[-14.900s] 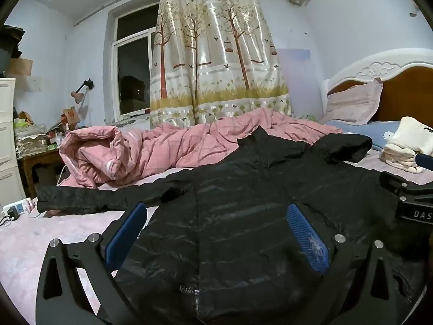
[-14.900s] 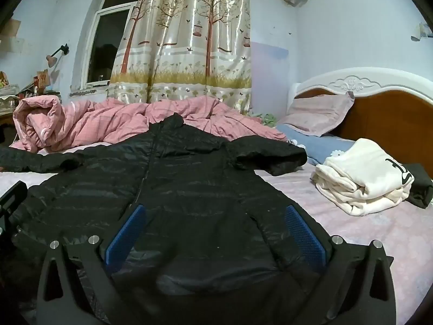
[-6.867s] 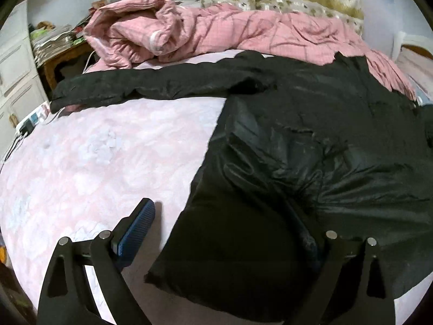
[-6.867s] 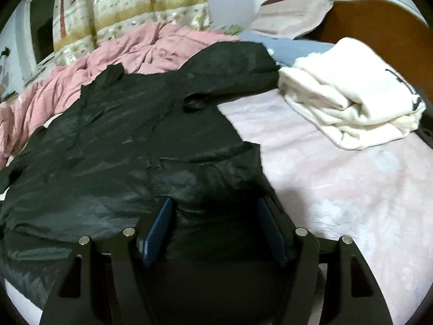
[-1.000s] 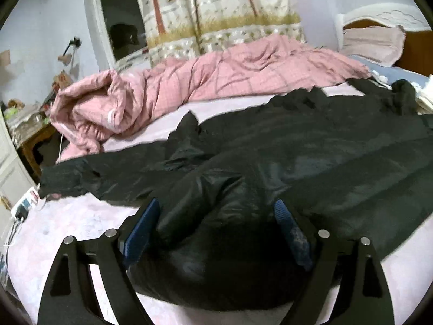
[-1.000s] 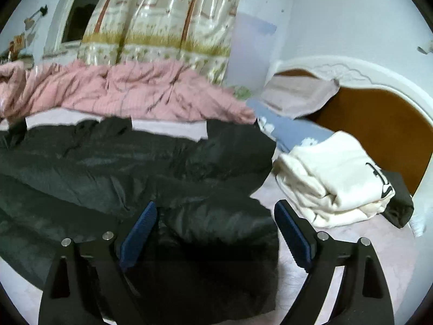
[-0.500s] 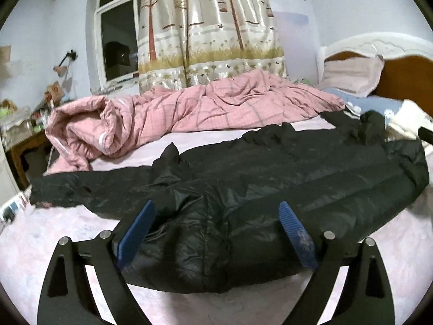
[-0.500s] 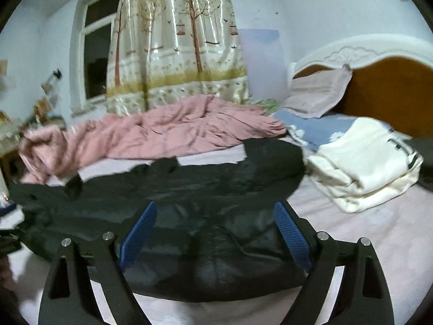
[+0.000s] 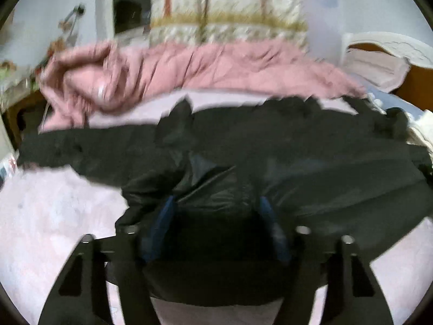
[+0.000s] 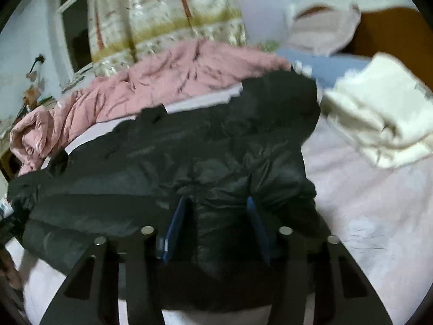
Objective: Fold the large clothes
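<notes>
Jacket: your black jacket (image 9: 311, 168) lies across the bed (image 9: 54, 216), folded lengthwise, its doubled edge along the bed's near edge.
Left gripper (image 9: 215, 214): your fingers have just been closing, with a bunched ridge of jacket between them; the blur leaves it unclear whether they have fully bitten.
Right gripper (image 10: 216, 216): just been closing too; the pads pinch a puffy fold.
Risk: slick, thick padding could squeeze out of a part-closed grip, or you could catch only the top layer and undo the fold.
Views: the left shows the sleeve (image 9: 67, 151) stretched toward the bed's left edge; only the right shows the folded cream garment (image 10: 379, 119).
</notes>
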Tool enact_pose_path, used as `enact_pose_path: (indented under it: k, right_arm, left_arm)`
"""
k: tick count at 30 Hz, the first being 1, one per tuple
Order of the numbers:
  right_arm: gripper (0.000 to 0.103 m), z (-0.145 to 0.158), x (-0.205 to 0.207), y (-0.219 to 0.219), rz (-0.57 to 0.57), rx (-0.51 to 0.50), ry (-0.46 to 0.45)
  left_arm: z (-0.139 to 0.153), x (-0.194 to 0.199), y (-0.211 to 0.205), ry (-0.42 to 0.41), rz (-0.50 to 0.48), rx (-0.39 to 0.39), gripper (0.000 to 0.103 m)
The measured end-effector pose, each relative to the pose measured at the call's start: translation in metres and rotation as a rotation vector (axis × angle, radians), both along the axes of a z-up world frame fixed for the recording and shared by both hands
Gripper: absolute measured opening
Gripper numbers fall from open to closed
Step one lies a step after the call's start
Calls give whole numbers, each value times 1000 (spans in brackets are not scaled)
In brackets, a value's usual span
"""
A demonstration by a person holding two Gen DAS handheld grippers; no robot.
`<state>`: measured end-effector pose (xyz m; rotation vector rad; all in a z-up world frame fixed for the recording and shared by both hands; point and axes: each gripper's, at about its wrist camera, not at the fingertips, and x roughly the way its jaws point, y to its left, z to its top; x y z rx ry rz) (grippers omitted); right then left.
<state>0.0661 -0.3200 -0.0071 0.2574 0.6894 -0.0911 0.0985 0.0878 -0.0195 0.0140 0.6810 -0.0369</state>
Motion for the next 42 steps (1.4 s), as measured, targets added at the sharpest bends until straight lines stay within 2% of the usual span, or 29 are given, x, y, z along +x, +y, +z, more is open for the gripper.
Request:
enact_pose_path:
  k: [4, 8, 10, 13, 16, 19, 20, 21, 23, 25, 26, 28, 31, 32, 34, 35, 36, 38, 39, 40, 41, 42]
  right_arm:
    - [46, -14, 10, -9, -33, 16, 74]
    - [46, -18, 15, -3, -28, -24, 105]
    - [46, -18, 14, -2, -29, -31, 104]
    - [46, -17, 13, -1, -30, -21, 98]
    - [48, -12, 6, 0, -36, -24, 73]
    - [72, 7, -19, 0, -39, -47, -19]
    - [85, 16, -32, 1, -49, -70, -77]
    - [88, 21, -39, 0, -64, -91, -104]
    - [88, 28, -48, -5, -108, -120, -119]
    - [88, 24, -51, -17, -136, -50, -87]
    - [88, 19, -55, -28, -158, 37, -76]
    - [88, 13, -61, -40, -179, 131, -76]
    - [88, 4, -58, -58, -245, 144, -30]
    - [88, 0, -54, -66, -249, 169, -13]
    - [88, -9, -46, -73, -170, 257, 14]
    - [83, -16, -40, -74, -106, 309, 47]
    - [75, -23, -34, -72, -61, 334, 87]
    - [68, -23, -29, -61, -46, 265, 113]
    - [59, -23, -27, -55, -17, 250, 118]
    - [54, -25, -24, -51, 6, 242, 129]
    - [44, -25, -23, -51, 4, 236, 130]
    - [30, -24, -24, -51, -2, 236, 117]
  left_arm:
    - [-10, 7, 14, 60, 61, -41, 58]
    - [-16, 6, 4, 79, 73, 28, 60]
    - [-17, 6, 4, 78, 75, 37, 60]
    - [-16, 4, 6, 68, 67, 5, 61]
    - [-10, -2, 14, 32, 59, -49, 70]
    - [2, -15, 23, -25, 74, -82, 83]
    - [6, -18, 26, -37, 84, -88, 91]
    - [8, -20, 30, -44, 96, -93, 95]
    - [9, -20, 40, -40, 122, -116, 96]
    - [5, -17, 51, -14, 150, -153, 96]
    - [3, -16, 55, -3, 157, -166, 97]
    - [-2, -12, 61, 21, 159, -181, 99]
    - [-8, -6, 69, 66, 183, -198, 101]
    - [-11, -6, 70, 86, 198, -193, 102]
    - [-18, -1, 73, 136, 193, -199, 102]
    - [-22, 0, 74, 155, 160, -231, 97]
    - [-25, 2, 75, 177, 107, -280, 76]
    - [-27, 3, 75, 203, 56, -320, 64]
    - [-27, 2, 74, 204, 41, -323, 55]
    - [-27, 2, 72, 211, 23, -330, 51]
    - [-27, 1, 70, 211, 15, -333, 45]
    - [-26, -1, 68, 213, 6, -337, 37]
